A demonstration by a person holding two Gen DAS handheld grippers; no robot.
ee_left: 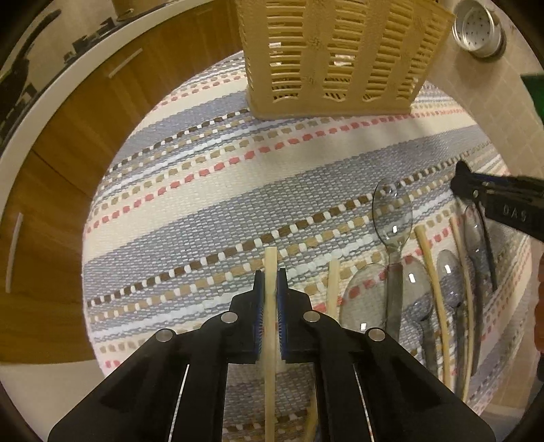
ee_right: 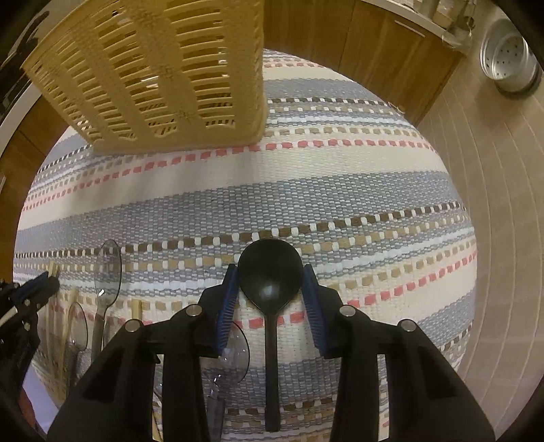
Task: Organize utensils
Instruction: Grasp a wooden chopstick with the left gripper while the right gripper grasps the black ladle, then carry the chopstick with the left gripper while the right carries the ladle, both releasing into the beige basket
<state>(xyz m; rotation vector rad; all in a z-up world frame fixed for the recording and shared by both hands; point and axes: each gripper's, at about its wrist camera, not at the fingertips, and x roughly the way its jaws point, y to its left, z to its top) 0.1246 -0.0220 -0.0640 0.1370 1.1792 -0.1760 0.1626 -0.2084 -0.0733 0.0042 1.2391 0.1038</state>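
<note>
My left gripper (ee_left: pixel 271 277) is shut on a pale chopstick (ee_left: pixel 270 265) that runs between its blue pads over the striped mat (ee_left: pixel 204 190). A tan slatted utensil basket (ee_left: pixel 336 57) stands upright at the far side; it also shows in the right wrist view (ee_right: pixel 163 74). Clear plastic spoons (ee_left: pixel 392 210) and more chopsticks (ee_left: pixel 430 261) lie to the right of the left gripper. My right gripper (ee_right: pixel 269 282) is open, its pads either side of a black spoon (ee_right: pixel 270 268) lying on the mat. The right gripper also shows in the left wrist view (ee_left: pixel 459 183).
A perforated metal cup (ee_left: pixel 477 29) stands on the tiled floor beyond the mat, also in the right wrist view (ee_right: pixel 510 61). Wooden cabinets (ee_left: pixel 68 153) border the mat on the left and far side. More clear spoons (ee_right: pixel 108 268) lie left of the right gripper.
</note>
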